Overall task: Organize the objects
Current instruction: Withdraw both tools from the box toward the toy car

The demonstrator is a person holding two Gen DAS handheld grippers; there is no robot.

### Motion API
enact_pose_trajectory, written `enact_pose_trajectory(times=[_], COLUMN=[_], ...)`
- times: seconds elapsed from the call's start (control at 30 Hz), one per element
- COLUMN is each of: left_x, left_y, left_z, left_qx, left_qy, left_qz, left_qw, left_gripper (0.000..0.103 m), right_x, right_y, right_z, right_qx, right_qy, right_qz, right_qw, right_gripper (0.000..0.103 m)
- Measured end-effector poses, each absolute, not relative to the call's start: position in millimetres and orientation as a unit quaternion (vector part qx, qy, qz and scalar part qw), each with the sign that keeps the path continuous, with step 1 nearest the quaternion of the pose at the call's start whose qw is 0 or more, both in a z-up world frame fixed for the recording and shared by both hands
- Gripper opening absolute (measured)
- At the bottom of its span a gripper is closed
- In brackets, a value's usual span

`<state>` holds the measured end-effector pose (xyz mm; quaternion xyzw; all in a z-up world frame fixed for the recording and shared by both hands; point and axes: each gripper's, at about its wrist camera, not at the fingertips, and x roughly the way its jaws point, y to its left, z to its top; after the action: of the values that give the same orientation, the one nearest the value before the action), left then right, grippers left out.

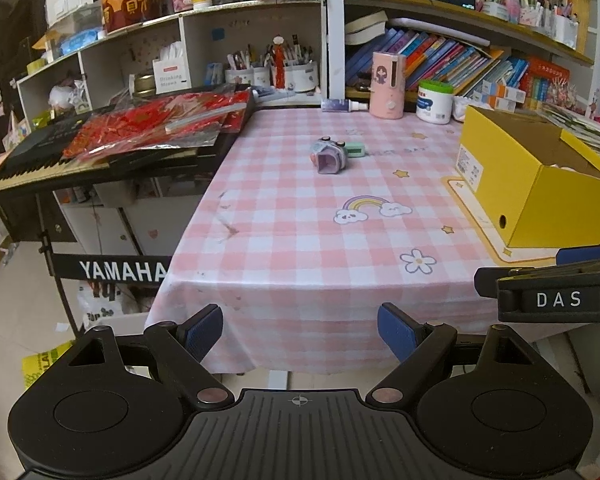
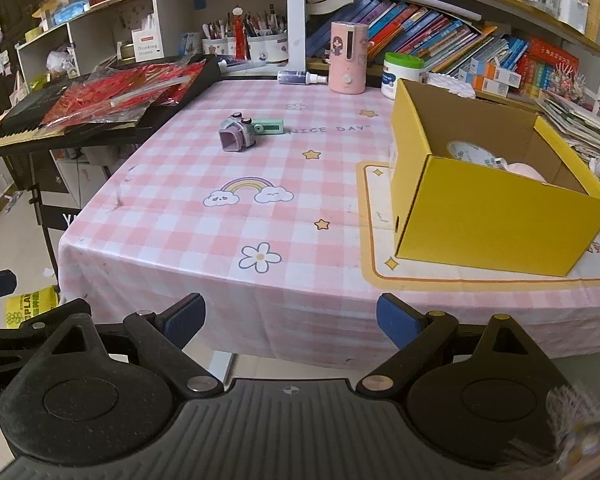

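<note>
A small purple-grey toy [image 1: 329, 155] [image 2: 237, 133] lies on the pink checked tablecloth, touching a mint-green item [image 1: 355, 149] [image 2: 269, 125] behind it. An open yellow cardboard box [image 1: 536, 176] [image 2: 488, 184] stands on the table's right side with a round white item and something pink inside. My left gripper [image 1: 300, 330] is open and empty, before the table's front edge. My right gripper [image 2: 290, 320] is open and empty too, also short of the front edge; it shows at the right in the left wrist view [image 1: 548, 284].
A Yamaha keyboard [image 1: 100, 152] [image 2: 80, 116] with red packets on it stands left of the table. A pink dispenser [image 1: 387, 85] [image 2: 348, 58], a white jar [image 1: 434, 101] [image 2: 402, 74] and a spray bottle [image 1: 342, 105] line the table's back edge. Shelves of books stand behind.
</note>
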<state>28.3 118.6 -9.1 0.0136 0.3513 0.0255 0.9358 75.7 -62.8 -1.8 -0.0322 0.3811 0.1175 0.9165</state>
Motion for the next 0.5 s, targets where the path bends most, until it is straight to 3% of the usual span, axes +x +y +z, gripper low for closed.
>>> enact_pose_trajectory(times=[0.5], left_x=[94], left_y=[119], left_z=[-19], left_qx=[0.001], left_qy=[0.372], left_qz=[0.044], left_qw=[0.927], left_gripper=[0.087], right_x=[151], right_y=[-51], right_z=[-13], right_qx=[-0.041], right_qy=[0.398], right_qz=[0.151], right_qw=[0.904], right_gripper=[0.090])
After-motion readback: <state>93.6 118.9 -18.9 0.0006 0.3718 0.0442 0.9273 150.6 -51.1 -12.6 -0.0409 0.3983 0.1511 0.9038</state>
